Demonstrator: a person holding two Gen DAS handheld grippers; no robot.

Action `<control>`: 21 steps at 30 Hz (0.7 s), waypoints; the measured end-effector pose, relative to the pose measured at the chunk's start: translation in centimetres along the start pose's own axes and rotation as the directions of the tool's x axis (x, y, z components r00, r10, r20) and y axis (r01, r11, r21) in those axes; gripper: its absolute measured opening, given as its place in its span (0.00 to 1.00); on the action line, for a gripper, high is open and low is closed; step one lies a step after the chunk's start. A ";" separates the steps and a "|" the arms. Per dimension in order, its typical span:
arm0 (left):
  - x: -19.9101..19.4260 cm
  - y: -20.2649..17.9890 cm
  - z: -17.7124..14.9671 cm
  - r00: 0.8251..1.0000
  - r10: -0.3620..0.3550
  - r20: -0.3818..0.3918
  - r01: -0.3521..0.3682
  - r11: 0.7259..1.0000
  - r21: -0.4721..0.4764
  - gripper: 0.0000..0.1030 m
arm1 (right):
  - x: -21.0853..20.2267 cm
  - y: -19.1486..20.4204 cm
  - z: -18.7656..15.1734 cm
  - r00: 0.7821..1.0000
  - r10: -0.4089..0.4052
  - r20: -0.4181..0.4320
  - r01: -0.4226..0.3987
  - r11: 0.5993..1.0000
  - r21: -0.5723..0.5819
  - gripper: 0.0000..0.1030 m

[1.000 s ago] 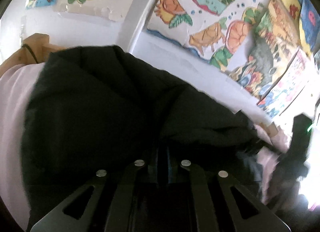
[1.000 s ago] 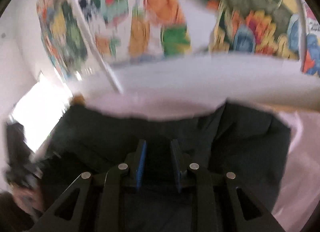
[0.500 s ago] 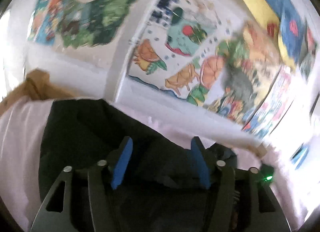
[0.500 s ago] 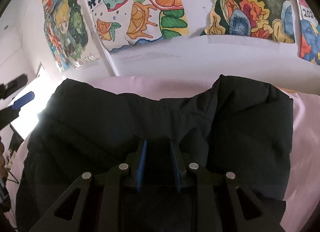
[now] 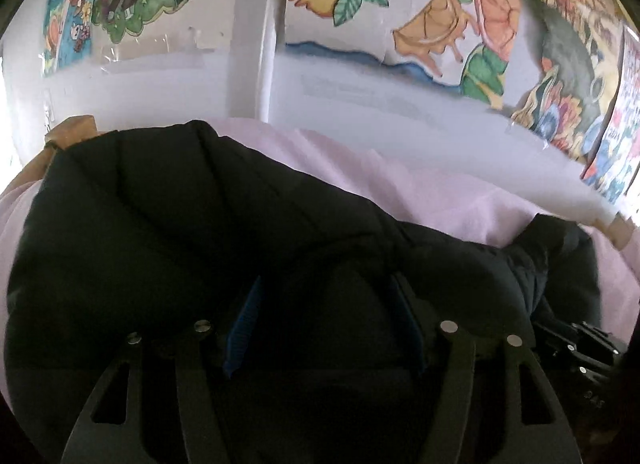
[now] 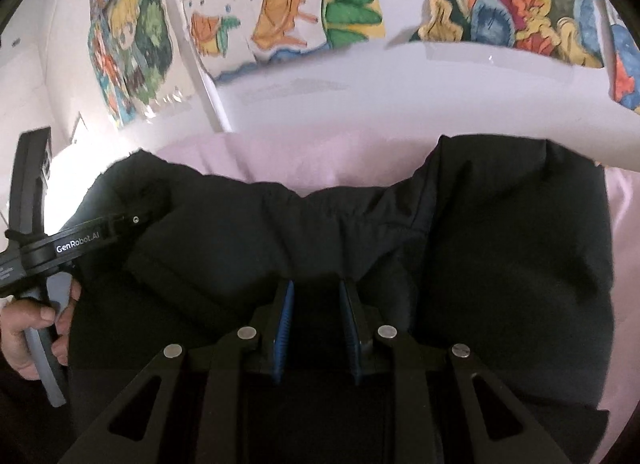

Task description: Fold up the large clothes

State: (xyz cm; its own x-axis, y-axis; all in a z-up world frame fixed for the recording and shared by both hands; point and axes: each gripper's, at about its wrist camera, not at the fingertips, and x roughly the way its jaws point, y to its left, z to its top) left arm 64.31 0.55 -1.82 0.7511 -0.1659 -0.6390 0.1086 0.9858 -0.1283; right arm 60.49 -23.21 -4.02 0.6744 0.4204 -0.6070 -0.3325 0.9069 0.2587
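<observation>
Black padded jacket (image 6: 500, 244) — bunched between right gripper (image 6: 316, 324) fingers

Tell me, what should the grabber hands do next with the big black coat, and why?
Probably the right gripper should let go too. The black coat already lies folded over on the pink sheet, and the left gripper has just been opening, its blue pads apart with the coat's fabric between them. The right one looks pinched on a fold, with little left to carry.
</observation>
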 end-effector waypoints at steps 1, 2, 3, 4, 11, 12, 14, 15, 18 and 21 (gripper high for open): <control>0.3 -0.1 -0.3 1.000 0.002 0.011 -0.002 1.000 0.002 0.58 | 0.5 -0.1 -0.1 1.000 -0.002 -0.009 0.002 1.000 0.000 0.22; 0.7 -0.1 -0.5 1.000 0.002 0.019 -0.002 1.000 0.000 0.58 | 1.0 -0.2 -0.2 1.000 0.000 -0.017 0.000 1.000 0.003 0.22; 1.1 0.1 -0.8 1.000 -0.017 0.006 0.017 0.999 -0.035 0.58 | 1.4 -0.4 -0.2 1.000 0.004 -0.019 -0.004 1.000 0.006 0.22; 1.4 0.2 -1.1 1.000 -0.018 0.014 0.018 0.999 -0.036 0.58 | 2.0 -0.6 -0.4 1.000 0.008 -0.021 -0.008 1.000 0.011 0.22; 1.6 0.2 -1.4 0.999 -0.025 0.021 0.026 0.999 -0.028 0.58 | 3.5 -0.6 -1.0 0.999 -0.029 -0.020 0.029 1.000 -0.008 0.20; 0.7 0.4 -1.0 0.998 -0.051 0.022 0.052 0.998 -0.040 0.58 | 2.9 -0.9 -0.9 1.000 -0.012 -0.012 0.012 1.000 0.008 0.21; -1.1 0.5 -0.6 0.997 -0.073 0.012 0.074 0.996 -0.049 0.63 | 1.4 -1.3 -0.7 1.000 0.020 0.004 -0.020 0.999 0.045 0.22; -2.4 0.4 -0.4 0.996 -0.090 0.005 0.090 0.994 -0.054 0.69 | 0.5 -1.4 -0.4 0.999 0.030 0.011 -0.031 0.998 0.054 0.25; -4.4 -0.5 -0.8 0.998 -0.066 0.000 0.066 0.998 0.008 0.75 | -1.5 -1.2 0.2 0.999 0.037 0.034 -0.039 0.997 0.062 0.33; -4.6 -1.3 -2.0 1.000 0.005 -0.031 -0.003 0.996 0.086 0.76 | -1.6 -0.2 0.0 1.000 -0.017 0.017 0.017 1.000 0.018 0.35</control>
State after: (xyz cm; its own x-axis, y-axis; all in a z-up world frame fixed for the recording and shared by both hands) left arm 59.42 -0.01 -0.24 0.7315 -0.1613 -0.6625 0.1624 0.9849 -0.0605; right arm 59.48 -24.11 -3.09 0.6909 0.4055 -0.5985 -0.3095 0.9141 0.2620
